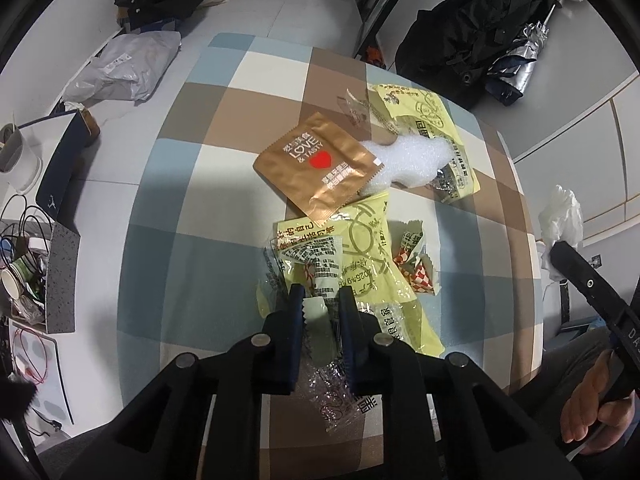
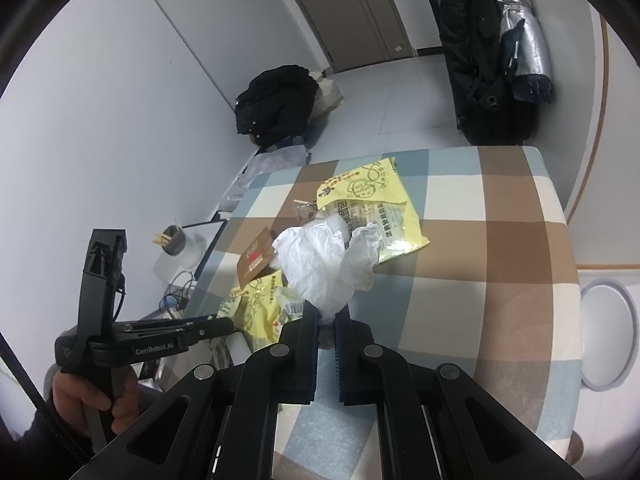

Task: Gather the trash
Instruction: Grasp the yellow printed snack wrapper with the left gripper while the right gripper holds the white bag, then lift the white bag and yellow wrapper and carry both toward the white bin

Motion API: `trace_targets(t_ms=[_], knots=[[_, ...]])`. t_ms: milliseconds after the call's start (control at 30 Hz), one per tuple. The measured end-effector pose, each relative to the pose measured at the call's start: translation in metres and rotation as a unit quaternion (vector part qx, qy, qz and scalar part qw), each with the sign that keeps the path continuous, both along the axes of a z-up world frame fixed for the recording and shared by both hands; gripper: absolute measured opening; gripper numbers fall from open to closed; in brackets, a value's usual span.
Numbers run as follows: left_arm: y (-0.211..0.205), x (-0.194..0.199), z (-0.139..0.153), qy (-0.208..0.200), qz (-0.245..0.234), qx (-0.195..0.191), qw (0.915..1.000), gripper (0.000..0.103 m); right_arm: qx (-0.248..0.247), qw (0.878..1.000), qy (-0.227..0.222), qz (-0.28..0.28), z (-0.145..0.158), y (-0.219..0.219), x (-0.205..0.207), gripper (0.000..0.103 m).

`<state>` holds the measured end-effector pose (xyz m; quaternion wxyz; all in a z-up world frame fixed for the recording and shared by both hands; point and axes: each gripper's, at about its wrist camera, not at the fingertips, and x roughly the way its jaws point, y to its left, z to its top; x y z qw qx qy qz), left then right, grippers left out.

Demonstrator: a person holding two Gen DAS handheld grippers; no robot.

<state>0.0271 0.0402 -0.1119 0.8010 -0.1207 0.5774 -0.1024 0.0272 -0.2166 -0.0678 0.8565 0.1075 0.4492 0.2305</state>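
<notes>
tablecloth (image 1: pixel 224 128): blue-brown-white checks | wrappers (image 1: pixel 432 120): yellow | pouch (image 1: pixel 320 168): probably gold-brown

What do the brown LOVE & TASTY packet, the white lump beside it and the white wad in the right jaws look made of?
Brown packet: looks like matte metallised film, soft sheen, serrated edges. White lump: probably foam wrap, with a bubbly, translucent texture. White wad: crumpled, matte; probably tissue or thin plastic, I cannot tell which.

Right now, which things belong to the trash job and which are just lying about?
Trash: gold foil sachet, yellow printed wrappers, white crumpled tissue, white printed wrapper.
Lying about: black jacket, silver folded umbrella, grey plastic mailer bag.
</notes>
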Motion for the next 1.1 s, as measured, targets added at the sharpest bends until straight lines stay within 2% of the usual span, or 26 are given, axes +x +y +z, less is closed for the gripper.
trace_targets(t_ms=[367,500,633,833,1100], knots=[[-0.001,-0.002,0.024,-0.041,0.009,0.004,0.9991,0.012,-0.003,1.000,-0.014,-0.006,0.005,-0.002,-0.003,0.006],[-0.001,-0.004,0.029,-0.049,0.013,-0.006,0.9987,0.012,-0.007,1.000,-0.020,-0.008,0.008,-0.003,-0.007,0.006],[-0.006,-0.007,0.040,-0.078,0.010,0.005,0.9969,0.012,-0.008,0.999,-0.030,-0.008,0.014,-0.005,-0.011,0.006],[-0.011,-0.010,0.050,-0.094,0.008,0.003,0.9956,0.012,-0.016,0.999,-0.037,-0.022,0.017,-0.011,-0.017,0.006],[-0.027,-0.020,0.090,-0.142,-0.004,0.001,0.9899,0.012,-0.012,0.998,-0.063,-0.031,0.033,-0.024,-0.030,0.006]])
